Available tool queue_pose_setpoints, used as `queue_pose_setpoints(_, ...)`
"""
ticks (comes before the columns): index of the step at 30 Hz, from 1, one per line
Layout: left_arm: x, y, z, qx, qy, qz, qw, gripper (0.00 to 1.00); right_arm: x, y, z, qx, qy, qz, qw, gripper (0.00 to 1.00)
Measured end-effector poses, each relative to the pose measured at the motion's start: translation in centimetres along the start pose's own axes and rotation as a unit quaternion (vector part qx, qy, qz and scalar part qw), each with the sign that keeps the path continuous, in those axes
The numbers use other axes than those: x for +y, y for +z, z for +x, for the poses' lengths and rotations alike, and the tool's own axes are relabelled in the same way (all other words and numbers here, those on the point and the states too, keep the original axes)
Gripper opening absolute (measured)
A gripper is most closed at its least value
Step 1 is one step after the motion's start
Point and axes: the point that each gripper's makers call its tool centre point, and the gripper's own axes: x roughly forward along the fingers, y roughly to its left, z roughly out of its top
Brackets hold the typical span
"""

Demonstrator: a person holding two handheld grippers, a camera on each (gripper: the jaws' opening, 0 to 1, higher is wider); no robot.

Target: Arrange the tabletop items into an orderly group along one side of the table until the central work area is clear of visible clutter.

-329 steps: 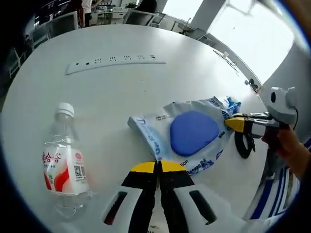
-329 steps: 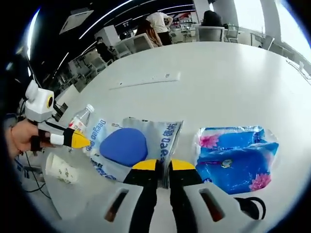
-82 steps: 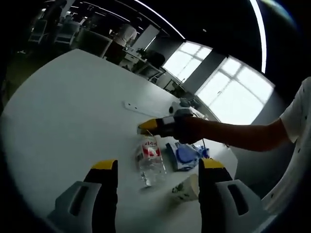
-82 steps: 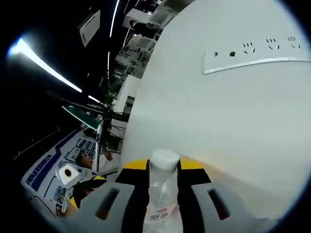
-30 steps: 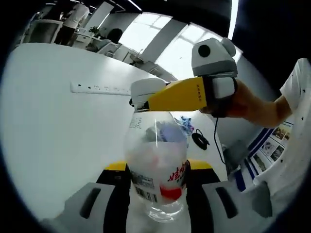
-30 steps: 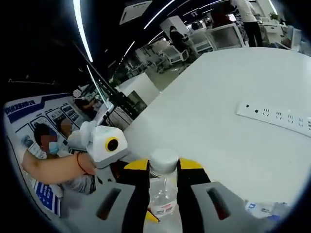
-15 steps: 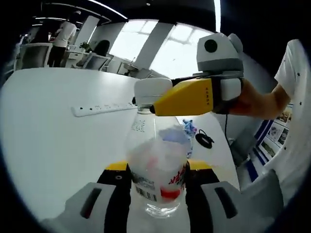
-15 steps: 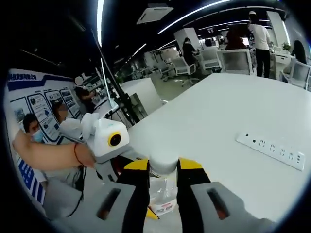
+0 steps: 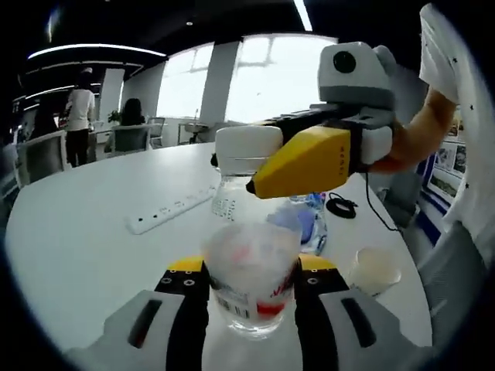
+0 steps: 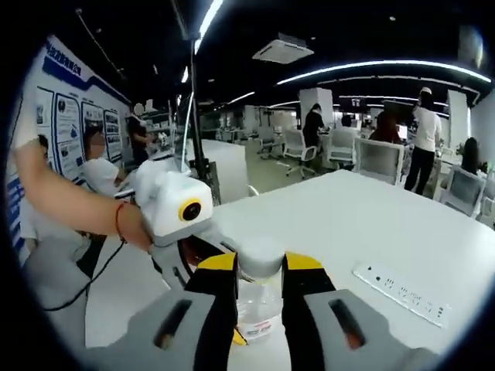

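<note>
Both claws are closed on one water bottle (image 9: 251,270): the left gripper (image 9: 251,267) is clamped around its clear lower body, and the right gripper (image 10: 260,267) is pinched on the white cap (image 10: 260,256), as is seen in the right gripper view, where the yellow tips flank the cap. In the left gripper view the right gripper's yellow jaw is seen meeting the cap from the right, with the bottle held upright above the white table (image 9: 69,232). Beyond it, a white power strip (image 9: 170,210) lies on the tabletop, a blue pouch (image 9: 298,220) and a black cable (image 9: 343,205) are seen further back, and a paper cup (image 9: 373,268) rests to the right. The step in hand is judged to be a two-handed carry or a tightening of the cap; it would be done well if the body were gripped firmly but not crushed, the bottle kept vertical, and it were set down beside the other items along the edge before either grip is released.
</note>
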Motion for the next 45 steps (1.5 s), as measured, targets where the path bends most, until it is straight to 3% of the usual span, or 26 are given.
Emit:
queue_pose_setpoints(6,-0.2,-0.3,0.2,-0.001,-0.005,0.011,0.9999,0.42,0.7,-0.6,0.1,0.002,-0.016,-0.048,0.9987,0.19)
queue_pose_setpoints(27,-1.8,-1.4,0.8,0.02,-0.03,0.046,0.9983,0.41,1.3,-2.3,-0.9,0.024,-0.029,-0.07,0.9969,0.19)
queue_pose_setpoints(45,-2.6,-1.1,0.8,0.024,-0.031,0.058,0.9976,0.42,1.4,-2.7,-2.1,0.036,-0.033,-0.062,0.9969,0.2)
